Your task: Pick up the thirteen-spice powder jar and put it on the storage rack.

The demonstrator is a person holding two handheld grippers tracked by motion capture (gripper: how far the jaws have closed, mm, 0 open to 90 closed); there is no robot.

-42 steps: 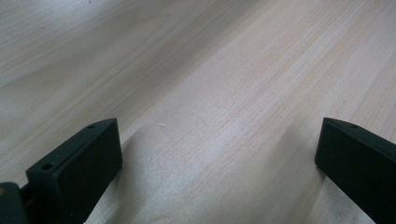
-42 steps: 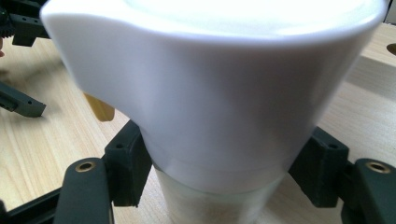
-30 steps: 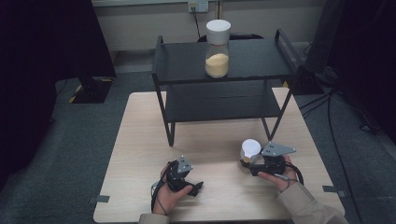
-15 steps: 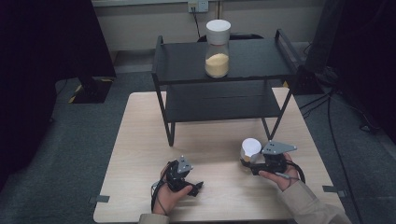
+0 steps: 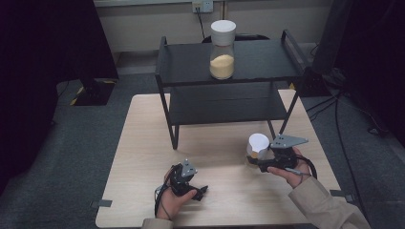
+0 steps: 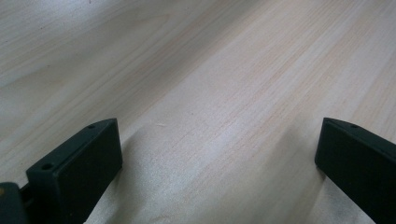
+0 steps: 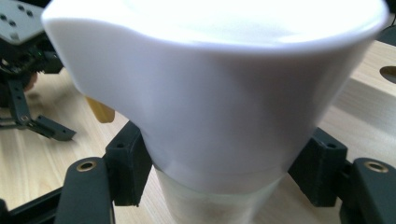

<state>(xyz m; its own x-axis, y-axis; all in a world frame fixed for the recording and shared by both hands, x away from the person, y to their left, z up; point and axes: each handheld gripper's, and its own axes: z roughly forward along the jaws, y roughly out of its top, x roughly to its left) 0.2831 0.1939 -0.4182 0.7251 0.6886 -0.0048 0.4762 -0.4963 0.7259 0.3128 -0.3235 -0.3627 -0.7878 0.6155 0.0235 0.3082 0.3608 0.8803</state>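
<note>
My right gripper (image 5: 256,160) is shut on a jar with a white lid (image 5: 259,143) at the table's right, just in front of the rack's right leg. In the right gripper view the black pads (image 7: 128,163) press the clear body just under the white lid (image 7: 219,79), and the jar is lifted slightly off the wood. My left gripper (image 5: 201,190) rests low near the table's front edge. Its jaws stand wide open over bare wood, with nothing between them (image 6: 219,158).
A black two-tier rack (image 5: 267,62) stands at the back of the light wooden table (image 5: 143,143). A second white-lidded jar (image 5: 222,49), part full of yellow grains, stands on its top shelf. Dark floor and cables lie to the right.
My right gripper has risen a little with the jar in it. The left gripper has stayed where it was.
</note>
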